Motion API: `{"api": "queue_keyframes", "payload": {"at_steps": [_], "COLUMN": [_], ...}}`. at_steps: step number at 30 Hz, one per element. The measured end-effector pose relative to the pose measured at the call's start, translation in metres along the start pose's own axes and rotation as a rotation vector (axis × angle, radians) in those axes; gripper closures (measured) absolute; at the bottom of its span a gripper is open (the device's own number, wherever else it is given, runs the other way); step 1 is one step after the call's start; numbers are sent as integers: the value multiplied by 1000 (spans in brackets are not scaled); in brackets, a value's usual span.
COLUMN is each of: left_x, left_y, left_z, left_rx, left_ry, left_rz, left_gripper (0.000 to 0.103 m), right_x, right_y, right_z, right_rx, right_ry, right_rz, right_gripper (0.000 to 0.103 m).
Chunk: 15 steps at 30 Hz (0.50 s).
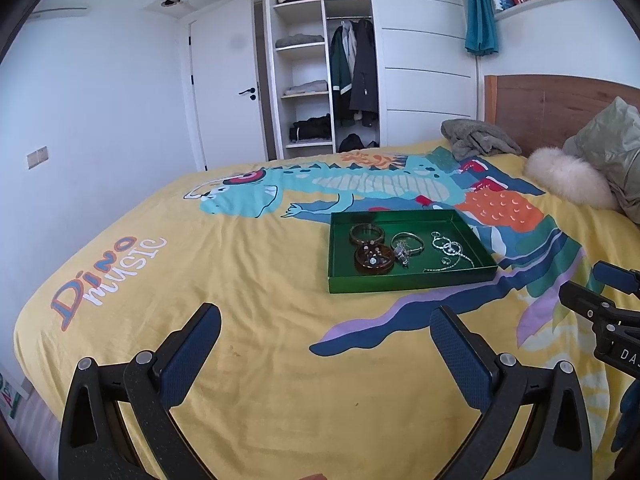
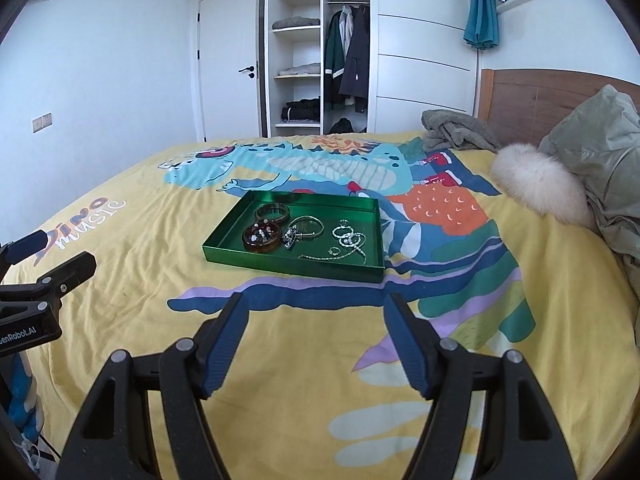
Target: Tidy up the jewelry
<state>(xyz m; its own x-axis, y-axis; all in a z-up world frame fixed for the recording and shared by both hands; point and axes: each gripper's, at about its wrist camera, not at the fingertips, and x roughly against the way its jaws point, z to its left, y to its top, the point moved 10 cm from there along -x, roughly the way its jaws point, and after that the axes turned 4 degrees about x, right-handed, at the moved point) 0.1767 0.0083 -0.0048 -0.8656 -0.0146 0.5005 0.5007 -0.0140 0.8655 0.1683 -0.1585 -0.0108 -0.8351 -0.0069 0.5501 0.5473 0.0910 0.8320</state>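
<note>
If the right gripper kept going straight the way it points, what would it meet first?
Most likely the bedspread short of the green tray, since the right gripper tilts downward; depth is uncertain.

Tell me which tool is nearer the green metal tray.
Right, by a small margin. The right tool sits just short of the green metal tray's near rim, almost centred on it. The left tool also hangs short of it, offset to the tray's left.

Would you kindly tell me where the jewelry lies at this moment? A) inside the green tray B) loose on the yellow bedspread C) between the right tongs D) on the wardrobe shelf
A: the bracelets, rings and chain all lie inside the green tray on the bedspread, and both tongs are empty.
</note>
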Motion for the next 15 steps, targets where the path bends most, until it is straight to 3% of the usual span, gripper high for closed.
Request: {"api": "queue_keyframes", "payload": {"at_steps": [15], "left_x": [-2], "left_y": [-5], "left_z": [3], "left_rx": [6], "left_ry": [3], "left_rz": [9], "left_gripper": [0], "right_x": [-5], "right_y": [-4], "right_z": [-2], "right_rx": [-7], "right_ry": [-2], "right_rz": [12], "right_gripper": [34]}}
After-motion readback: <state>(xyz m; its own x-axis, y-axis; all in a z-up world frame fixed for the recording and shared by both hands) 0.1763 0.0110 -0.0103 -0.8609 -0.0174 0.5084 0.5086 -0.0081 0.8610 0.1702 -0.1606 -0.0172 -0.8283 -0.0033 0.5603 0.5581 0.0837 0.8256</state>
